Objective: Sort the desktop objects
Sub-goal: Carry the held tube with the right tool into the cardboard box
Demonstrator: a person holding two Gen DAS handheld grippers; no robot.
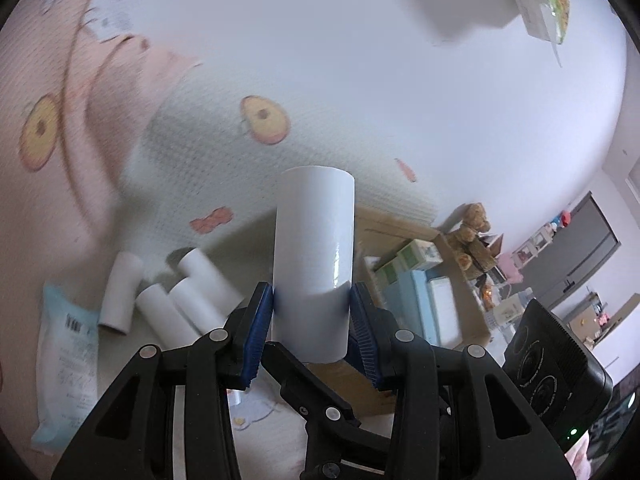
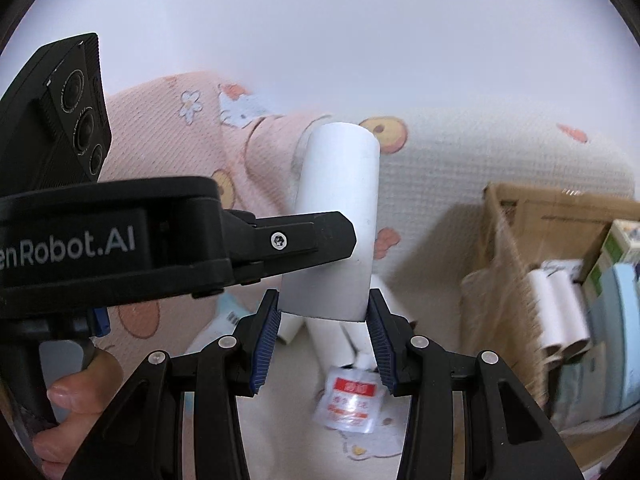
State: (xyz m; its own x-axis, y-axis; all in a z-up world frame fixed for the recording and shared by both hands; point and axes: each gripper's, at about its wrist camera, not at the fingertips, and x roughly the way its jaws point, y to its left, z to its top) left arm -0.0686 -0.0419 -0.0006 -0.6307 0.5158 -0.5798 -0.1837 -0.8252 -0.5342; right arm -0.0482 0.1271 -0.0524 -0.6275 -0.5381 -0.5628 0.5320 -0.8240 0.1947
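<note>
Holding the smooth white cylindrical roll (image 1: 314,264) near its lower end, the left tool (image 1: 312,320) presses both blue pads against it in the air above the patterned bed cover (image 1: 224,128). It seems light, stiff and a little slippery, so a grip near the middle would be safer. The right tool (image 2: 323,340) stands half open just under it, gripping nothing. The open cardboard box (image 2: 520,208) lies beside, with free room between.

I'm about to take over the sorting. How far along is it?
Partly done. Some rolls and small cartons already sit in the cardboard box. In hand: the left claw grips a white roll; the right claw is open and holds nothing. Left on the mat: three loose rolls, a blue packet and a red-labelled pouch.
</note>
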